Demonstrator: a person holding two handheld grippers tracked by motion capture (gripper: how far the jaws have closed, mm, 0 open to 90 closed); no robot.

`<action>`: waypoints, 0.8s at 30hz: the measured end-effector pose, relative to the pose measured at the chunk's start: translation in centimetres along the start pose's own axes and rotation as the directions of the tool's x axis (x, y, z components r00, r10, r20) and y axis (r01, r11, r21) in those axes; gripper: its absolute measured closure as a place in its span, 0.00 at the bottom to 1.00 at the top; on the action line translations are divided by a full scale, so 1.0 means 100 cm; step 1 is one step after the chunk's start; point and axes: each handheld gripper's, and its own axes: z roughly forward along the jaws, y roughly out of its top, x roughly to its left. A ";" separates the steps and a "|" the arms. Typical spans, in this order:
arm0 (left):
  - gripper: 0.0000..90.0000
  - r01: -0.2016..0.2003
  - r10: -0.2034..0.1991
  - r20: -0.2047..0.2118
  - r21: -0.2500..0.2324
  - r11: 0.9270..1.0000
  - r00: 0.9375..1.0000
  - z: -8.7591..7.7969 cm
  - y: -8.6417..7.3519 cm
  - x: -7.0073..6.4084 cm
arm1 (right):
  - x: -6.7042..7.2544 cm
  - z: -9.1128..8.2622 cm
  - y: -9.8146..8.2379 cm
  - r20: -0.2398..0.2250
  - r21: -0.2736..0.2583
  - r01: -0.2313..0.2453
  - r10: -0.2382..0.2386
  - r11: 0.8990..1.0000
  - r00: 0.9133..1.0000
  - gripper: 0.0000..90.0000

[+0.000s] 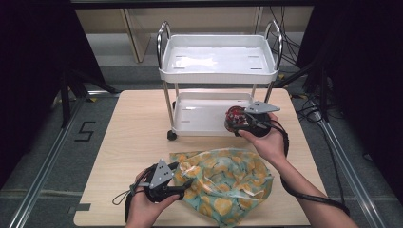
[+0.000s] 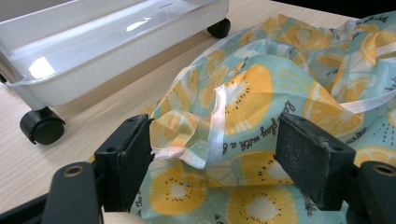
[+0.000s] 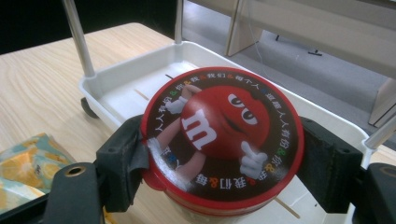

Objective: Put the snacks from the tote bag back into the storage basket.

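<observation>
Clamping a round tin point(image 3: 223, 140) between its two black pads, the right gripper point(image 1: 247, 122) holds it over the near right part of the cart's lower tray point(image 1: 199, 124). The jaws stand wide because the tin is wide, and each pad presses its side. The tin has a glossy flat lid with a red rim, a dark ring of small printed characters and a red cartoon candy figure in the middle.

The left gripper point(image 2: 215, 158) has its jaws open over the bag point(image 1: 223, 183). A fold of the bag and a pale ribbon handle point(image 2: 215, 126) lie between the pads; the left pad is at the fold's edge, and whether it touches cannot be told, while the right pad stands apart from it. The bag is thin, crinkled, shiny film, pale teal with yellow citrus slices and dark lettering, and it lies loosely heaped on the near half of the desk point(image 1: 138, 137).

There is one tin, one bag and one cart point(image 1: 218, 71). The cart is smooth white plastic with two rectangular trays, slim chrome posts and black castors point(image 2: 42, 126), of which two show in the left gripper view. It stands on the far middle of the desk.

The desk is pale wood grain with rounded corners. Bare wood lies left of the cart and the bag. The bag reaches close to the near edge.
</observation>
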 end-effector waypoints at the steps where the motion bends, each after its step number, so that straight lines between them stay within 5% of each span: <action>1: 0.29 0.001 -0.001 -0.002 0.002 1.000 1.000 0.000 0.000 0.000 | 0.000 0.001 0.000 -0.003 0.003 0.010 -0.010 1.000 1.000 0.29; 2: 0.29 0.000 0.000 -0.001 -0.001 1.000 1.000 0.000 0.000 0.000 | 0.001 0.000 -0.001 0.008 0.015 -0.025 0.025 1.000 1.000 0.29; 8: 0.29 0.009 -0.009 -0.001 -0.003 1.000 1.000 0.001 0.000 -0.001 | -0.003 0.000 0.000 0.016 0.016 -0.034 0.034 0.999 0.999 0.29; 9: 0.29 -0.001 0.001 0.001 -0.001 1.000 1.000 0.001 0.000 -0.001 | -0.006 0.001 0.000 0.019 0.006 -0.004 0.004 1.000 1.000 0.29; 14: 0.29 0.001 -0.001 0.000 -0.001 1.000 1.000 0.001 0.000 0.000 | -0.008 0.002 0.001 0.020 0.014 -0.003 0.002 1.000 1.000 0.29; 16: 0.29 0.000 0.000 0.007 -0.001 1.000 1.000 0.001 -0.001 0.000 | -0.006 0.003 0.001 0.030 0.005 -0.036 0.036 0.999 0.999 0.29; 24: 0.29 0.002 -0.002 0.005 -0.002 1.000 1.000 0.001 -0.001 0.000 | -0.009 0.005 0.003 0.033 0.004 -0.016 0.016 1.000 0.999 0.29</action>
